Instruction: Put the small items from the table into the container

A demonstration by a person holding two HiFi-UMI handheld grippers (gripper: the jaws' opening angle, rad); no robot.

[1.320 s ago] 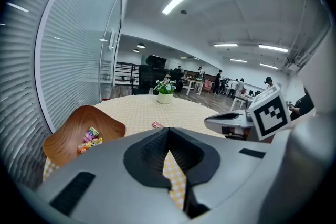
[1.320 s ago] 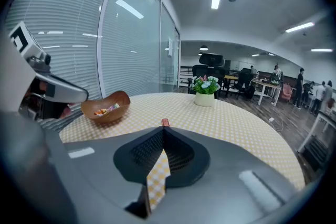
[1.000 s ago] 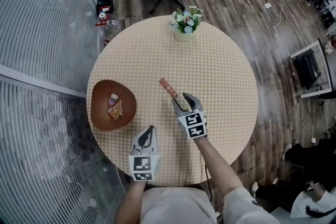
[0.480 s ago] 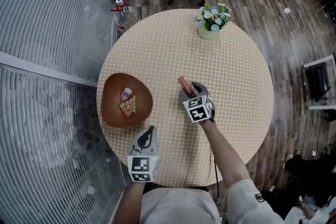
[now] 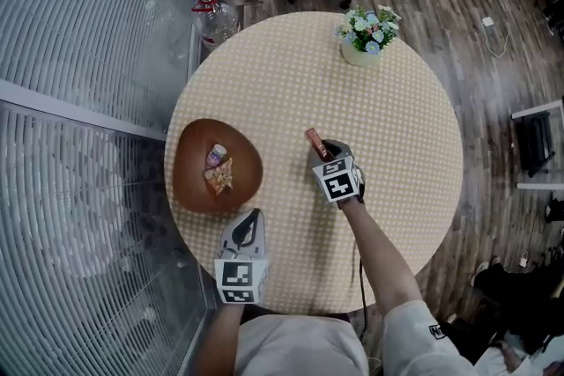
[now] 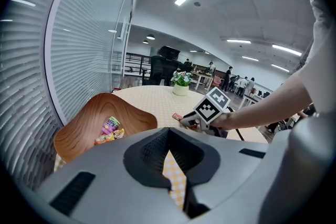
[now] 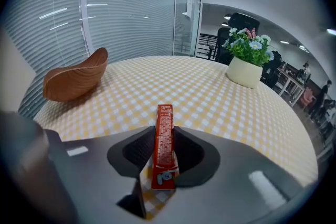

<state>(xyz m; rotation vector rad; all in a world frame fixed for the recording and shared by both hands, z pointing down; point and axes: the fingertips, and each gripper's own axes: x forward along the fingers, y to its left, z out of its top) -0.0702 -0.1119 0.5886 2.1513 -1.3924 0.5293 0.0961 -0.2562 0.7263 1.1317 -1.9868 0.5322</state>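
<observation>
Red snack packet (image 7: pixel 164 128) is lying on the tabletop (image 5: pixel 388 119), right tongs (image 5: pixel 324 150) closing on its sides, likely for carrying to the wooden bowl (image 5: pixel 189 180); left tongs (image 5: pixel 252 218) are waiting nearby, clenched and empty.

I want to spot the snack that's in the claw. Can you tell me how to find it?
Look at the round table with the yellow checked cloth. Near its middle, the right gripper is closing its jaws around a long red packet. It is the only snack outside the wooden bowl, where the other wrappers lie.
</observation>
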